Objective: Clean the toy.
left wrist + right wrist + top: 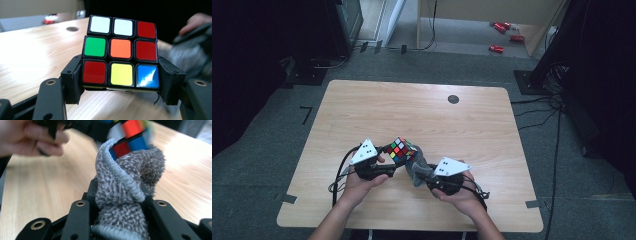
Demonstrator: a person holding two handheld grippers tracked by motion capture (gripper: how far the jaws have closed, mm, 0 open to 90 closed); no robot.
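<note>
The colourful plastic puzzle cube (120, 51) is held just above the light wooden table (362, 110) – the left gripper (120, 83) clenches its bottom layer, and the right gripper (118, 195) grasps a grey fluffy cloth (125, 187) that touches the cube.
</note>
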